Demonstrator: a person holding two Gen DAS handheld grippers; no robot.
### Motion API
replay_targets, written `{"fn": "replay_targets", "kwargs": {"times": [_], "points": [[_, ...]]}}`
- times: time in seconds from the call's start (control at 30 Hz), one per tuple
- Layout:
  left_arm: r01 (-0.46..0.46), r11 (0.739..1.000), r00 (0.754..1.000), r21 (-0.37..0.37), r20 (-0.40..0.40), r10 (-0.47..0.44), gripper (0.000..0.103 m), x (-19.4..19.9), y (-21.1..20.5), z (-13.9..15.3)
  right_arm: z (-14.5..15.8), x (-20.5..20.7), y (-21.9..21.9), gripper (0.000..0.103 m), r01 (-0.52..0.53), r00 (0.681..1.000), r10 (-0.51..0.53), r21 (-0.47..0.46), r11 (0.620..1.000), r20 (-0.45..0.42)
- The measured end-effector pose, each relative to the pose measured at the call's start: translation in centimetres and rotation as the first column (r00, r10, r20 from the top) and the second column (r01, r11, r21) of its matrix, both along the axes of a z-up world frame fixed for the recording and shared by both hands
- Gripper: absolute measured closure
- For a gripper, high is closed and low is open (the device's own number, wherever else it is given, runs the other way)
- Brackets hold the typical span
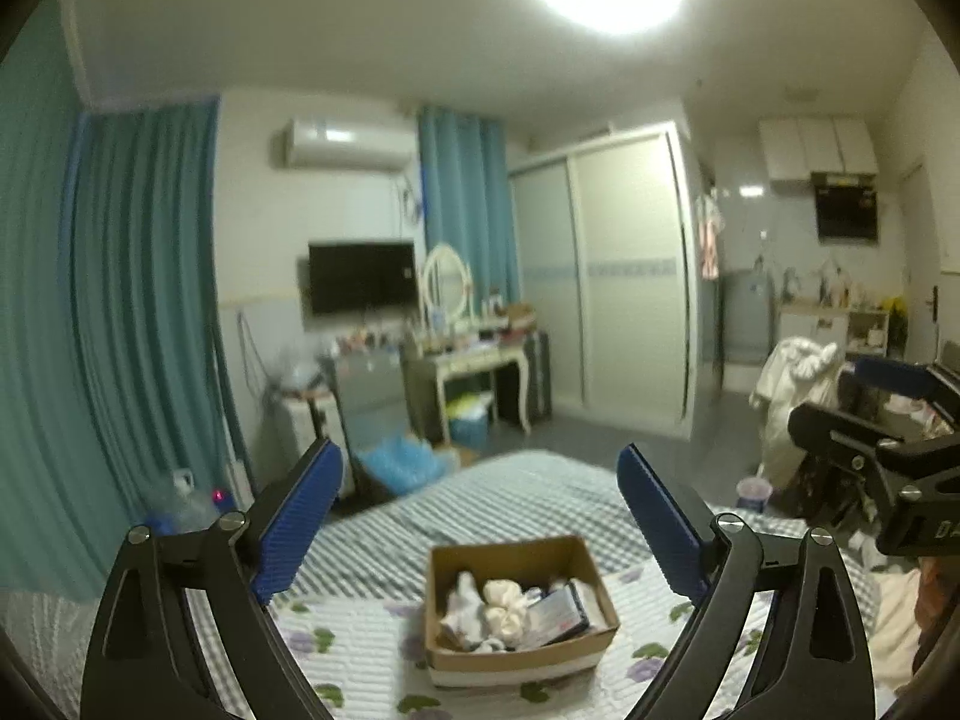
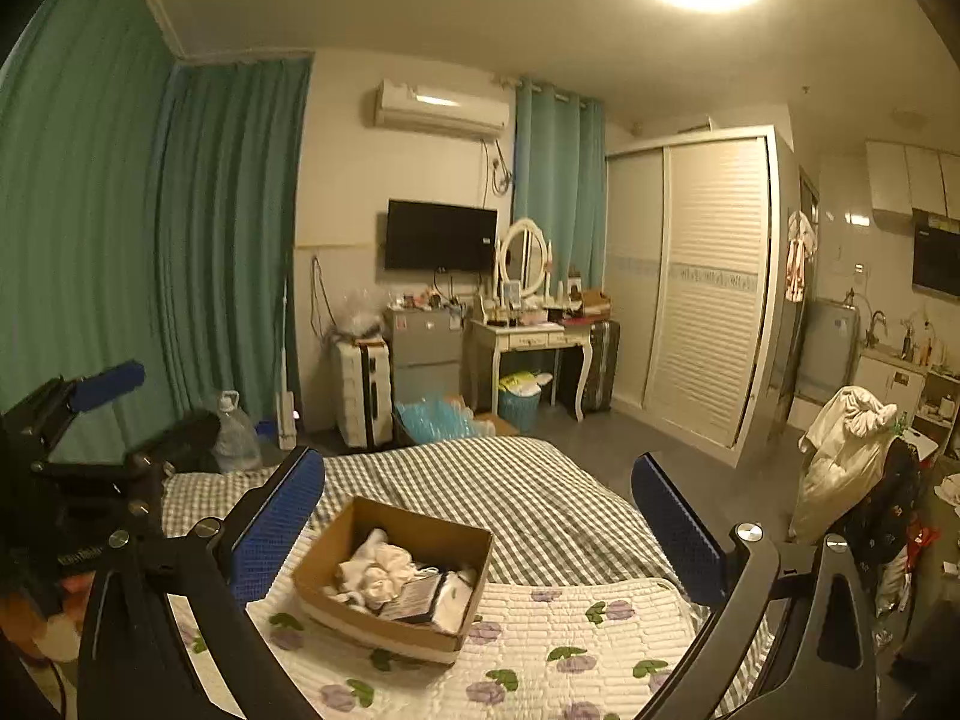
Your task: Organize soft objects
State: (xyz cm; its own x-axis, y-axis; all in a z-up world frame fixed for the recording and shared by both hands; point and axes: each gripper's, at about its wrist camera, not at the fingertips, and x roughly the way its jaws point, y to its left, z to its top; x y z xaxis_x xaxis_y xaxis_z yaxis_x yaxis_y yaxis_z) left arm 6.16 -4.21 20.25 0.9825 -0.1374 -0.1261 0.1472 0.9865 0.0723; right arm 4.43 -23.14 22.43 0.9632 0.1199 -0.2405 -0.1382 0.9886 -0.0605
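A brown cardboard box (image 1: 447, 558) sits on the flowered quilt of the bed (image 1: 354, 648). It holds white soft cloth items (image 1: 495, 603) and a dark flat packet (image 1: 561, 612). My left gripper (image 1: 480, 525) is open and empty, raised above and in front of the box. In the right wrist view the box (image 2: 360, 612) lies lower left with white cloths (image 2: 378, 573) inside. My right gripper (image 2: 480, 525) is open and empty above the bed (image 2: 600, 630). Each gripper shows at the edge of the other's view.
The bed has a checked sheet (image 2: 510, 498) beyond the quilt. Green curtains (image 2: 120, 270) hang left. A dressing table (image 2: 528, 339), suitcase (image 2: 363, 390), wardrobe (image 2: 702, 288) and a chair piled with clothes (image 2: 852, 468) stand around the floor.
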Motion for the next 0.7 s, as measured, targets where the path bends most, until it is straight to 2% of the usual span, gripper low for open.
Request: {"fn": "replay_targets", "kwargs": {"times": [0.1,0.23,0.4,0.53,0.7], "points": [[-0.013,1.0,0.999,0.022,0.046,0.012,0.008,-3.1,0.8,0.0,0.3,-2.8,0.3,0.0,-0.01,1.0,0.01,0.015,1.0,0.014],[-0.024,0.999,0.997,0.031,0.067,0.022,0.008,-5.3,1.8,-1.9,-0.8,-5.9,1.1,0.0,-0.018,0.999,0.017,0.022,1.0,0.045],[-0.042,0.999,0.999,0.011,0.013,0.042,0.007,-4.8,3.4,-6.7,-5.2,-7.6,2.1,0.0,-0.035,0.999,0.033,0.067,0.997,0.04],[-0.093,0.995,0.995,0.024,-0.022,0.094,0.007,-4.3,3.7,-10.9,-10.1,-6.8,2.6,0.0,-0.037,0.999,0.038,0.101,0.994,-0.009],[-0.113,0.993,0.991,0.026,-0.074,0.114,0.007,-3.4,3.7,-15.1,-14.0,-6.0,3.0,0.0,-0.033,0.997,0.041,0.109,0.993,-0.065]]}}
